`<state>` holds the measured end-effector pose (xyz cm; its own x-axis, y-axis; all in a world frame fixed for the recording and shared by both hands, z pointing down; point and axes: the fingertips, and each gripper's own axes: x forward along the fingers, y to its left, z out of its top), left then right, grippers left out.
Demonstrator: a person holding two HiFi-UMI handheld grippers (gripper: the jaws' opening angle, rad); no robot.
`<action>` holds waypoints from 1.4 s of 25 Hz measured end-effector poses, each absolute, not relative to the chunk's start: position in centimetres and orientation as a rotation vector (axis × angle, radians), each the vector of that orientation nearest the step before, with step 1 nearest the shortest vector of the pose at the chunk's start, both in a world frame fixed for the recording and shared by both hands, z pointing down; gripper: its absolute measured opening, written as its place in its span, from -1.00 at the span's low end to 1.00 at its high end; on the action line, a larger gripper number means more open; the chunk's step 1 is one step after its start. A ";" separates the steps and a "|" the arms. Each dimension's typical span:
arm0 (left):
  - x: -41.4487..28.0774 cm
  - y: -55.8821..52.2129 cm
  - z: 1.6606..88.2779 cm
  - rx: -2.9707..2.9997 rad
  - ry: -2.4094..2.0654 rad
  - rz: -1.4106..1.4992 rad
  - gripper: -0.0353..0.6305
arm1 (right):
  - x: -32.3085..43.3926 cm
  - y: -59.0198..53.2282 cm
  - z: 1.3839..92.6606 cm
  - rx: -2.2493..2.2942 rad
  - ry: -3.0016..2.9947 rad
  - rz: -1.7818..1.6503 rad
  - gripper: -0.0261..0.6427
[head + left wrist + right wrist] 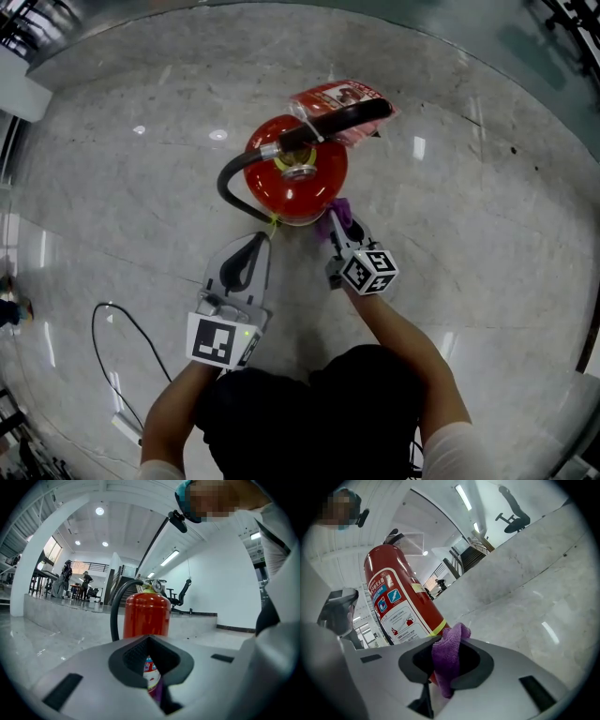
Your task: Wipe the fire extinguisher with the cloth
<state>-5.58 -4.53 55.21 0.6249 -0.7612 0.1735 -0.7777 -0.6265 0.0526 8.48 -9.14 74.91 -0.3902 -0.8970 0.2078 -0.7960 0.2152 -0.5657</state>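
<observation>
A thin black cable [105,319] loops on the pale marble floor [487,244] at the lower left of the head view. Just right of it the left gripper [266,236] points up the frame toward the fire extinguisher [296,184]; its tips end just below and left of the red body, and whether they touch it I cannot tell. In the left gripper view its jaws stand drawn together to a thin slit with nothing between them; the red cylinder rises upright straight beyond them.

The fire extinguisher stands on the floor in the upper middle of the head view, seen from above; its black hose [225,187] curves off to the left and its black handle [339,120] reaches to the upper right.

At the lower right of the body comes the right gripper [336,225]; its jaws are clamped on a purple cloth [447,661], which bunches up past the tips. In the right gripper view the cloth lies against the lower part of the extinguisher, beside a yellow band [437,629] and below the printed label [396,616].
</observation>
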 end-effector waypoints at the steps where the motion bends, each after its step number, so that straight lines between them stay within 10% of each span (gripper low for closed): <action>1: -5.7 -4.5 55.2 2.718 -1.296 0.204 -0.88 | 8.5 -9.2 75.0 -1.634 2.310 -0.923 -0.70; 35: -3.9 -3.7 55.0 2.731 -1.241 0.088 -0.88 | 8.0 -6.4 56.3 -1.247 2.232 -0.774 -0.70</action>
<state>-3.95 -3.69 55.03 0.6579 -0.7449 0.1110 -0.7531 -0.6498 0.1028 7.99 -6.40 56.34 -0.4790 -0.8691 -0.1233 -0.6064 0.4292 -0.6694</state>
